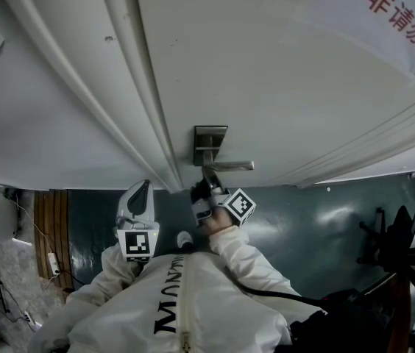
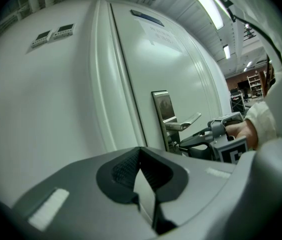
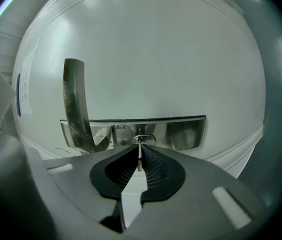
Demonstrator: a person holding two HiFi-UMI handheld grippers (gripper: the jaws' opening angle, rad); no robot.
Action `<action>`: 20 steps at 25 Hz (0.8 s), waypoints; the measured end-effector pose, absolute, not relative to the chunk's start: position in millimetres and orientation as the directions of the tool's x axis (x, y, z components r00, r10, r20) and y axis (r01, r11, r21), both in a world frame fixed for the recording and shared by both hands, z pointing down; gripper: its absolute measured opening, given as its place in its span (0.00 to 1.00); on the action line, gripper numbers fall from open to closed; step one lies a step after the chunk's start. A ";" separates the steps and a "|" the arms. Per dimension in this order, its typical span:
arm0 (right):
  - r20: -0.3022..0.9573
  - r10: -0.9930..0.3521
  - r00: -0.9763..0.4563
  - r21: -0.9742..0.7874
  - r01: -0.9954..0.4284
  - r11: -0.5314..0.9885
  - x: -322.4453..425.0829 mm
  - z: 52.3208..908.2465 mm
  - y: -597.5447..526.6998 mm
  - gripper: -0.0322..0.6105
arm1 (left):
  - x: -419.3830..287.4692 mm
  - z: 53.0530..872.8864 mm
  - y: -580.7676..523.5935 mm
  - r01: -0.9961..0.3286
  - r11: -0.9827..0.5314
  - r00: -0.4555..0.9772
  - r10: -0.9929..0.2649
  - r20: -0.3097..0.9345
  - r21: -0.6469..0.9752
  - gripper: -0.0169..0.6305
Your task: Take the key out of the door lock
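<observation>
In the right gripper view, the key (image 3: 139, 159) is gripped between the nearly closed jaws of the right gripper (image 3: 140, 148), inserted in the door's lock plate (image 3: 181, 133). The left gripper (image 2: 140, 151) is seen closed, empty.

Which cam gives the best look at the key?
Right gripper view: the key sits edge-on between the right tongs, at the lock. Head view: hidden behind that gripper. Left gripper view: too small to make out.
</observation>
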State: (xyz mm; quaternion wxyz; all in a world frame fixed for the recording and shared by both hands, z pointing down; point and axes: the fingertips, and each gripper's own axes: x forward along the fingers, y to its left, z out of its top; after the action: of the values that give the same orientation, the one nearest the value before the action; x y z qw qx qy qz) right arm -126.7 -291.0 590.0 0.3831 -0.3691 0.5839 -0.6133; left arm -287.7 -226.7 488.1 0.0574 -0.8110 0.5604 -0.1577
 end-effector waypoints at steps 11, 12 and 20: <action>0.010 -0.898 -0.441 -0.998 0.051 -0.036 -126.6 589.2 -289.7 0.08 | -288.3 490.6 -218.1 -0.894 -0.361 0.317 -0.929 0.192 -0.266 0.03; 0.008 -0.896 -0.443 -0.998 0.049 -0.033 -126.6 588.7 -289.6 0.08 | -288.2 490.1 -217.6 -0.894 -0.360 0.317 -0.929 0.189 -0.268 0.03; 0.001 -0.895 -0.446 -0.999 0.035 -0.019 -126.1 587.0 -286.6 0.08 | -292.0 490.6 -212.1 -0.898 -0.348 0.302 -0.933 0.198 -0.269 0.03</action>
State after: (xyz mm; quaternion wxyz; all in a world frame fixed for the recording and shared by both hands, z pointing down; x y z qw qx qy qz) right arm -126.1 -286.6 587.0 0.3793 -0.3649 0.5888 -0.6134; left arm -292.0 -212.1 490.6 0.0536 -0.8050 0.5686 -0.1608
